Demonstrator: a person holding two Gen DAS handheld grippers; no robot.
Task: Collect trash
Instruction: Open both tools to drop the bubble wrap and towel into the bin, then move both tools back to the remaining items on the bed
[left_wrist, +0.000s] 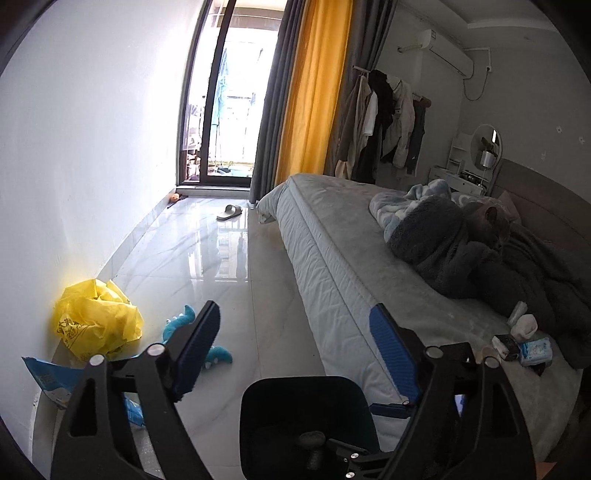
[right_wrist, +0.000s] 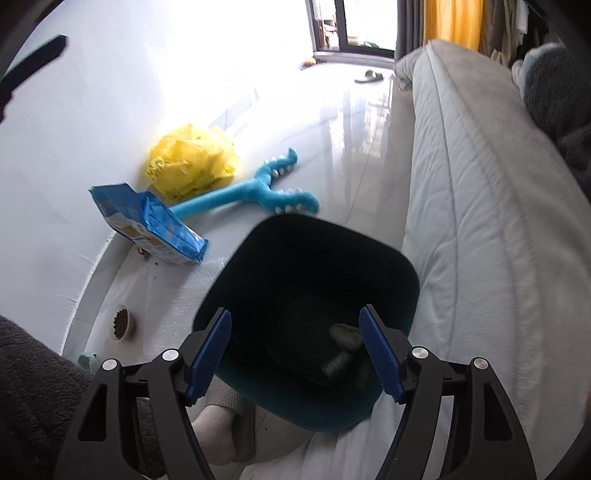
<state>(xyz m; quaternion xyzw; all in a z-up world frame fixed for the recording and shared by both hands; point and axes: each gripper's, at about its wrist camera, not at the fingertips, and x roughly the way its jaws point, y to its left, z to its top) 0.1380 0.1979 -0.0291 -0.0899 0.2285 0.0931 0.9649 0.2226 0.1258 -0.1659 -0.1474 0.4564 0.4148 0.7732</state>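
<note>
Trash bin (right_wrist: 314, 273), dark, on pale floor (right_wrist: 354, 155) beside bed (right_wrist: 480, 206), a few grey lumps (right_wrist: 343, 347) at its bottom; right gripper (right_wrist: 295, 354) spread wide above bin mouth, holding nothing; left gripper (left_wrist: 291, 354) likewise parted and empty, aimed down the room; yellow plastic bag (right_wrist: 192, 162), blue packet (right_wrist: 151, 225) and teal plush toy (right_wrist: 258, 188) by wall; tissue pack (left_wrist: 535, 350) on bed.

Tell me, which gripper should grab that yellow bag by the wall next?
Left, probably. The yellow bag lies on the left gripper's side, and that gripper is open. The right gripper, also open, hangs over the bin.
</note>
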